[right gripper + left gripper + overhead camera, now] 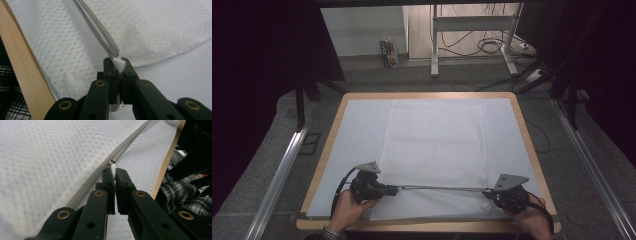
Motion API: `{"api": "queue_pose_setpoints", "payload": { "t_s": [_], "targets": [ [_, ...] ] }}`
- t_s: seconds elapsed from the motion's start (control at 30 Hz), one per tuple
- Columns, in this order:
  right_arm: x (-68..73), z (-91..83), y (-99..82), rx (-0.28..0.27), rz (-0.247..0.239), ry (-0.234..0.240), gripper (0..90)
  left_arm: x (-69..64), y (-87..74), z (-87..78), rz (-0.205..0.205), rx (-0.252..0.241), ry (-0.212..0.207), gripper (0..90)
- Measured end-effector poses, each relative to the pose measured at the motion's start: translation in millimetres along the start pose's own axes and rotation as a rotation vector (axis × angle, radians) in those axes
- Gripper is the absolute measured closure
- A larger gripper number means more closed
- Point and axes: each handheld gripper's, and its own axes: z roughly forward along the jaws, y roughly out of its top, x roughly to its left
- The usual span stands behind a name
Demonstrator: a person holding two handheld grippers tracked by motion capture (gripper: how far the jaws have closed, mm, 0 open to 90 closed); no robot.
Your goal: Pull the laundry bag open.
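Note:
A white mesh bag [434, 145] lies flat on the pale mat, with its grey zipper [442, 188] stretched taut along the near edge. At the zipper's left end my left gripper [388, 190] is shut on the white pull tab [113, 168] hanging from the metal slider [113, 160]; the left gripper's [113, 172] jaws pinch it tight. My right gripper [486, 192] holds the zipper's right end. There the right gripper's [117, 62] jaws are shut on a white fabric end tab [119, 64] where the grey zipper [106, 41] finishes.
The wooden table's rim [432, 94] frames a pale mat [357, 140]; its near edge [22, 75] runs close behind both hands. Metal rails [282, 170] flank the table. Behind stand a desk frame [434, 45], floor cables [489, 47] and a small carton [388, 53].

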Motion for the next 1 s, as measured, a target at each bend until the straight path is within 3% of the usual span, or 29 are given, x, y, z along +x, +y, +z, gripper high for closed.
{"api": "queue_pose_setpoints", "payload": {
  "t_s": [1.0],
  "targets": [
    [-1.9, -1.1, -2.1, 0.004, 0.013, 0.002, 85.0, 13.6, -35.7, -33.8, -0.093, -0.029, 0.086, 87.6]
  ]
}}
